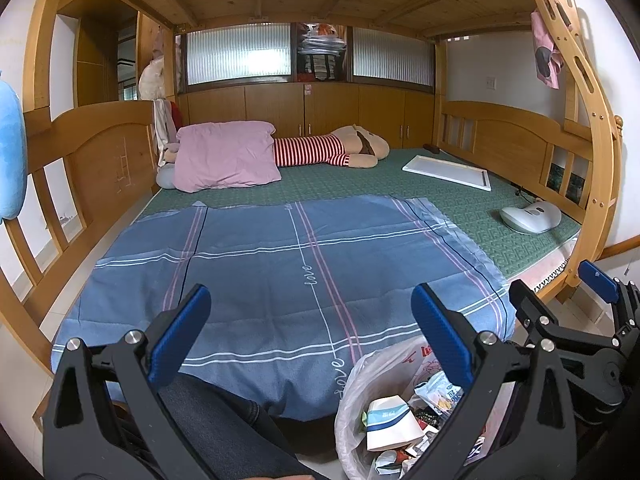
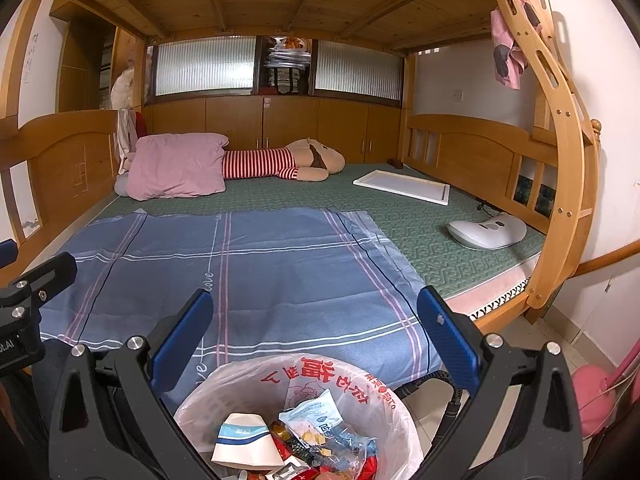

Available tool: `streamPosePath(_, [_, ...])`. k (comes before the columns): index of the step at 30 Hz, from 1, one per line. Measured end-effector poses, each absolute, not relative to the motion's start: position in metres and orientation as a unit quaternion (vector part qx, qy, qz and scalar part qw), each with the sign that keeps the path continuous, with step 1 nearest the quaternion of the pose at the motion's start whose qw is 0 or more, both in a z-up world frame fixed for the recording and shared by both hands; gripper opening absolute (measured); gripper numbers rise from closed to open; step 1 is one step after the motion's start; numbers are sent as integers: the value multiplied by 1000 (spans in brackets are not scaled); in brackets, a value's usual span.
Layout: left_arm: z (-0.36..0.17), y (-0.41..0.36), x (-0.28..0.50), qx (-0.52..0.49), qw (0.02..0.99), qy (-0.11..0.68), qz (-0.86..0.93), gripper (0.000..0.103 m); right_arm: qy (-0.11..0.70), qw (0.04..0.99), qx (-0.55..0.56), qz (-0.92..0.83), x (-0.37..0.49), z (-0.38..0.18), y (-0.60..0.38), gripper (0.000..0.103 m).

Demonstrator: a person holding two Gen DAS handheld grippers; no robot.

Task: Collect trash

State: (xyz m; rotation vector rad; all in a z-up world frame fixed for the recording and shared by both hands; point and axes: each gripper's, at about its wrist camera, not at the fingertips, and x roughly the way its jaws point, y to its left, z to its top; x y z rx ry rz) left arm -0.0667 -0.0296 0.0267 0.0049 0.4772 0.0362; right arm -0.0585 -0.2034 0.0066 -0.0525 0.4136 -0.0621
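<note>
Trash [image 2: 296,440] — a crushed paper cup [image 2: 244,440] and wrappers — is seen piled in a bag-lined bin [image 2: 224,392] at the foot of the bed [image 2: 460,248], its lower part cut off by the frame edge in both views. The left gripper [image 1: 310,332] and right gripper [image 2: 316,332] are held wide apart and empty above the blue sheet [image 2: 280,272] and bin. The bin is partly hidden behind the left gripper's finger [image 1: 440,336], and the print on the bag is hard to make out.
</note>
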Motion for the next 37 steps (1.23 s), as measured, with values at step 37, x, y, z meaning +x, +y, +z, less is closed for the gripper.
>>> streamPosePath(37, [19,-24,-56,-13,966,257,31,100,216,976,-22,-32,-51,3,-200,100])
